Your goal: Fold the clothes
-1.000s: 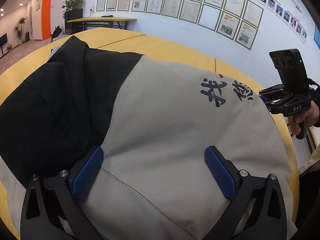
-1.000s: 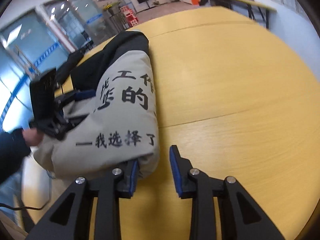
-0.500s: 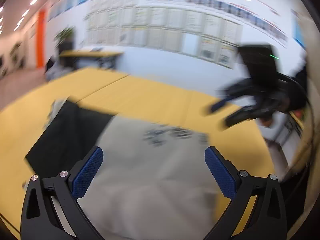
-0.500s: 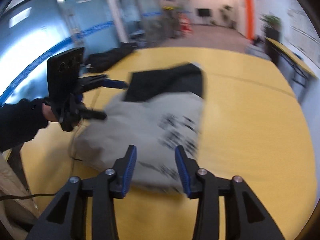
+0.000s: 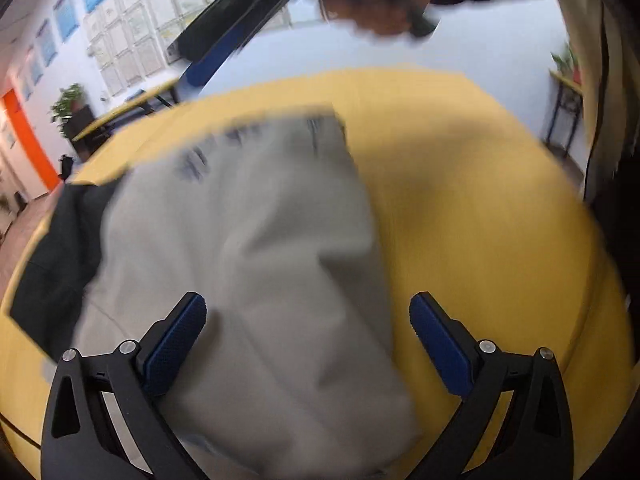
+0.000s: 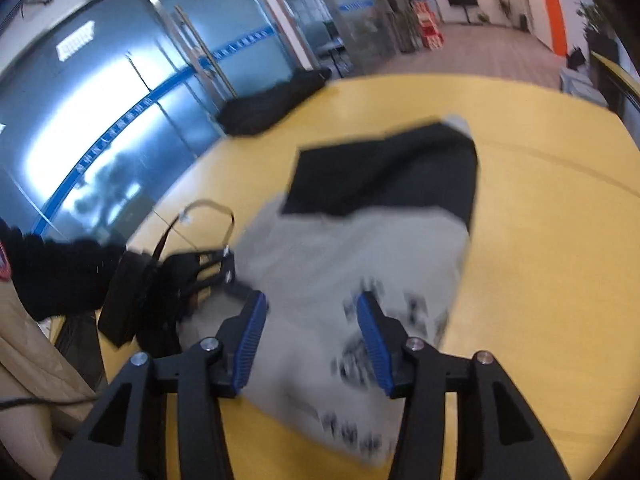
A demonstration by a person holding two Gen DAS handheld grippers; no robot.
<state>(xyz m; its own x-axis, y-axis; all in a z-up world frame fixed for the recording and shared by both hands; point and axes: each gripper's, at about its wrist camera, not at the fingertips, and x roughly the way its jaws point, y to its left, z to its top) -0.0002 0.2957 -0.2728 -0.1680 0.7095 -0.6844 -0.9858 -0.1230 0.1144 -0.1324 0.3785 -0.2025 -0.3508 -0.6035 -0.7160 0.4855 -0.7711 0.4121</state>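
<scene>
Your garment (image 5: 256, 240) lies folded on the yellow bench (image 5: 480, 220), grey panel with black print uppermost and a black part showing at its far end. Both grippers are released and hold nothing: the left gripper (image 5: 308, 332) hangs wide apart above the grey cloth, and the right gripper (image 6: 312, 332) hovers over the printed end with its jaws parted. Both views are blurred, so you can't tell whether a finger brushes the fabric. The risk now is snagging: a low finger could catch a loose edge and drag the fold open. In the left view the near end seems to lie close to the bench rim, so a nudge could slide it off.
</scene>
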